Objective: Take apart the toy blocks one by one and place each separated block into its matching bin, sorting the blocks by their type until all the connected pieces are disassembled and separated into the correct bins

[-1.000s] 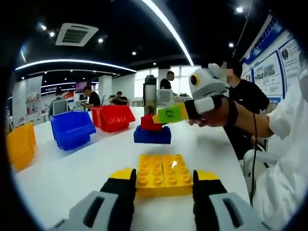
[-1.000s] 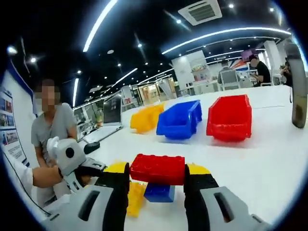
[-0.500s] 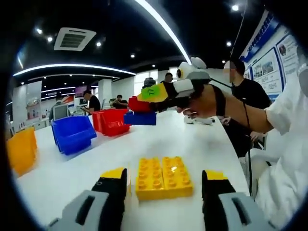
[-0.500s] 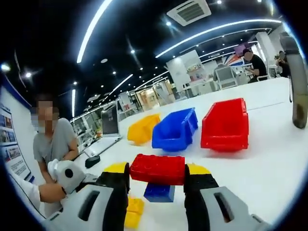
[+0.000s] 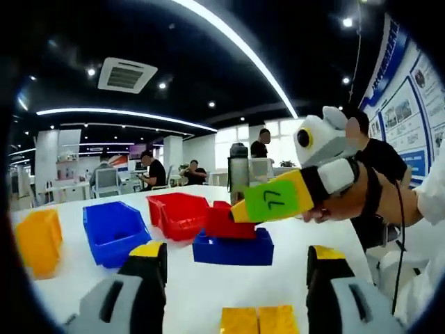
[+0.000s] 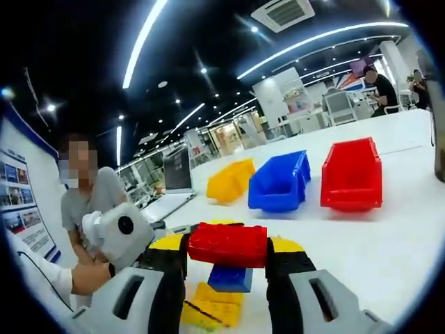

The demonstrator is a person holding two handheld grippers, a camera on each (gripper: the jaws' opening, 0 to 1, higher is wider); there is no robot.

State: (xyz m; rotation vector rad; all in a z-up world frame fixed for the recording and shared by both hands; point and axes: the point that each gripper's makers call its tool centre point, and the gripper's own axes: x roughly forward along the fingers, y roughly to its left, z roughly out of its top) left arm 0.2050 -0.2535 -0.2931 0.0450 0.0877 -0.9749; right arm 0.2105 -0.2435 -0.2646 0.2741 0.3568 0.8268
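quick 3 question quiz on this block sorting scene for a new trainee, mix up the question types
1. True or false: the right gripper is shut on the red block.
2. Which block hangs attached under the red block? A) green B) blue block C) white
3. Fill in: the left gripper is ____, with the yellow block lying on the table between its jaws.

Key
1. True; its jaws press on both ends of the red block.
2. B
3. Open; the jaws stand wide and do not touch the block.
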